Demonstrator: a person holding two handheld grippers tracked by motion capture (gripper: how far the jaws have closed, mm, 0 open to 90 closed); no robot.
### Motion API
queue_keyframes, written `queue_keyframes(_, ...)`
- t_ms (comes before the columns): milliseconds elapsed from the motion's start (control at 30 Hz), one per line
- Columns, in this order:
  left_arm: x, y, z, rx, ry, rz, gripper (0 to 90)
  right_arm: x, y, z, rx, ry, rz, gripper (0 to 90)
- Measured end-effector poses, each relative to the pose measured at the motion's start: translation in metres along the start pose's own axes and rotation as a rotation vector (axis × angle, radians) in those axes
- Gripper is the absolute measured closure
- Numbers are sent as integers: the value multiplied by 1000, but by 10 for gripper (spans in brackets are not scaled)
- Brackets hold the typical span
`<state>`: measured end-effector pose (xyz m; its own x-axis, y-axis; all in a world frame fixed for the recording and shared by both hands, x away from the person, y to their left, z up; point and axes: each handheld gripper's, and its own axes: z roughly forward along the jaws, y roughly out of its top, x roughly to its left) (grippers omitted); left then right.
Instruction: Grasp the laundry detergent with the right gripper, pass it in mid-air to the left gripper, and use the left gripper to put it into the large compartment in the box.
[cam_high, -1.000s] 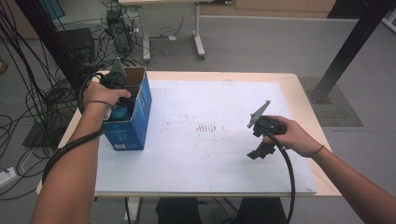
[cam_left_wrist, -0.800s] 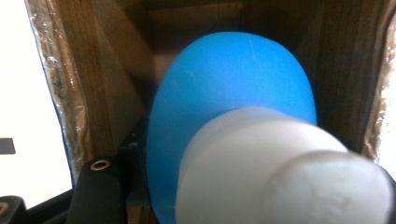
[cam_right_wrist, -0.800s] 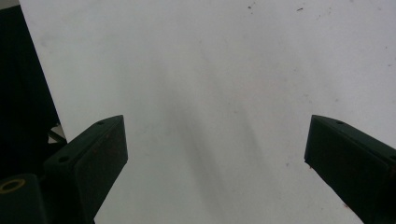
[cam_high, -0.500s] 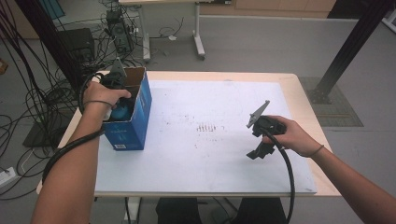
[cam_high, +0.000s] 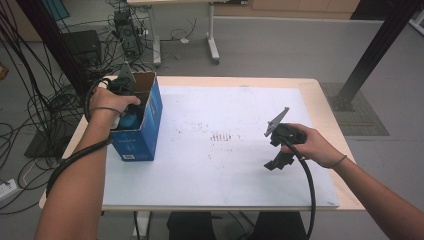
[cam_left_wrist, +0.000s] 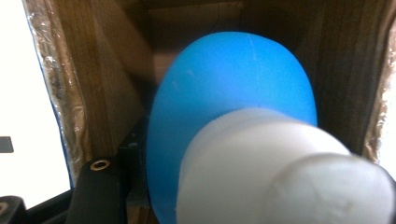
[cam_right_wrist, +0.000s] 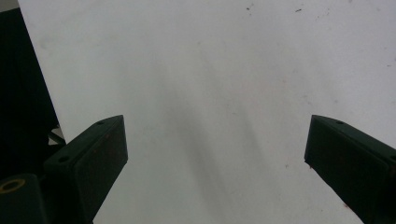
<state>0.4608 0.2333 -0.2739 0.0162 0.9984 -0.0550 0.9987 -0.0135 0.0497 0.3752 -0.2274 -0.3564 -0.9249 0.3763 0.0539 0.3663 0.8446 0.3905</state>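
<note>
An open blue cardboard box (cam_high: 142, 135) stands on the left of the white mat (cam_high: 225, 100). My left gripper (cam_high: 126, 102) reaches down into the box from above. In the left gripper view a blue rounded bottle (cam_left_wrist: 233, 88) with a white cap (cam_left_wrist: 280, 172) sits between the jaws, inside the brown box walls (cam_left_wrist: 116, 70); one black jaw lies against its left side and the other is hidden behind the cap. The same blue bottle (cam_high: 132, 120) shows in the box mouth. My right gripper (cam_high: 277, 162) (cam_right_wrist: 215, 154) hovers over the right of the mat, open, with nothing between its fingers.
The wooden table (cam_high: 320, 100) shows around the mat's edges. Faint dark specks (cam_high: 222, 136) mark the mat's middle. Cables (cam_high: 45, 100) and equipment stands crowd the floor to the left and behind. A black post base (cam_high: 345, 102) stands at the right.
</note>
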Motion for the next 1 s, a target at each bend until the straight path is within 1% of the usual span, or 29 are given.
queue_keyframes(233,-1,0,0,3,3,2,370,0,0,-1,3,-8,2,56)
queue_keyframes(1000,0,1,0,4,-1,-2,370,-1,1,-1,-2,-6,3,56)
